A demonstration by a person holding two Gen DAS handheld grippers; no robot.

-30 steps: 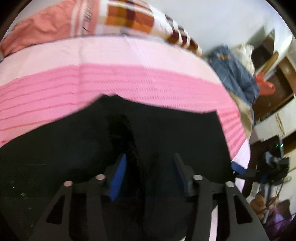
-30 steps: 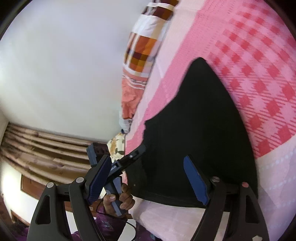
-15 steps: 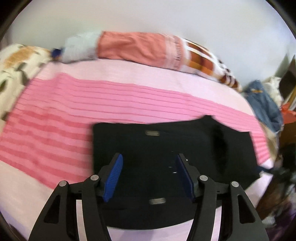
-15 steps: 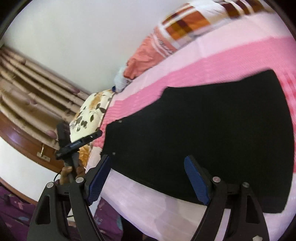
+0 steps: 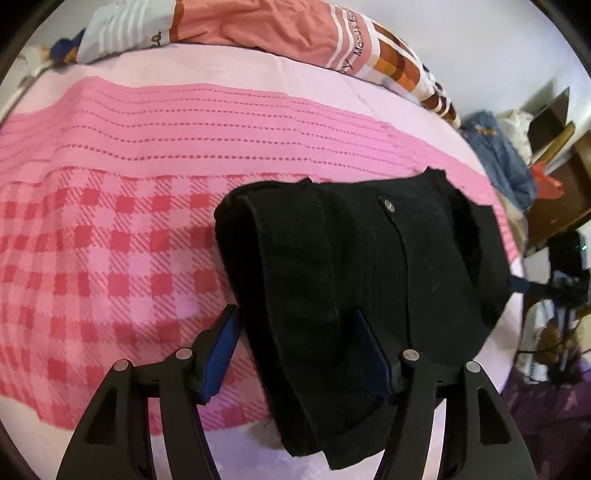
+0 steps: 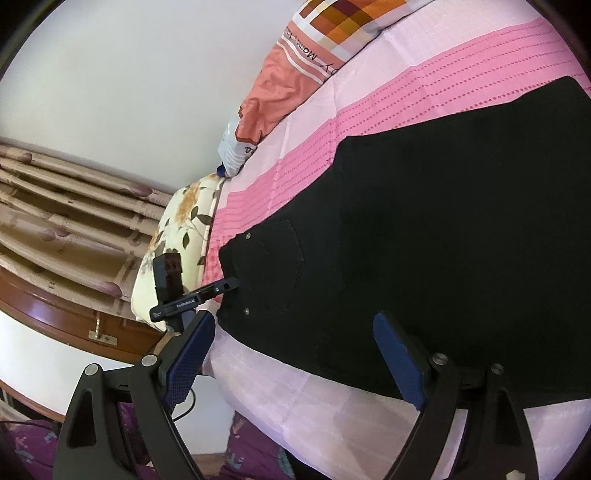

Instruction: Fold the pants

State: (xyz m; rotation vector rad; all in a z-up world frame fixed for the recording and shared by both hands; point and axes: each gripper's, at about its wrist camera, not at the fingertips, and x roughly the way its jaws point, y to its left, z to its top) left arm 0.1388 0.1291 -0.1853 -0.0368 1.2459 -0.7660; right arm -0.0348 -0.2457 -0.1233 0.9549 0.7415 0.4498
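Black pants lie folded on the pink checked bed cover, a rivet showing near the top. My left gripper hangs over their rolled left edge with the jaws opening. The fold lies between the blue pads, which do not press on it. In the right wrist view the pants spread flat with a back pocket visible. My right gripper stands off the bed's near edge, jaws opening wide, nothing between them. The left gripper shows there at the pants' left end.
A rolled orange-checked quilt lies along the wall at the back of the bed. A floral pillow, curtains and a wooden drawer front stand at the bed's left end. A blue garment and wooden furniture are to the right.
The left gripper slid leftward along the pants to their folded left end, and its jaws widened. The right gripper rolled and drew back from the pants, opening wider.
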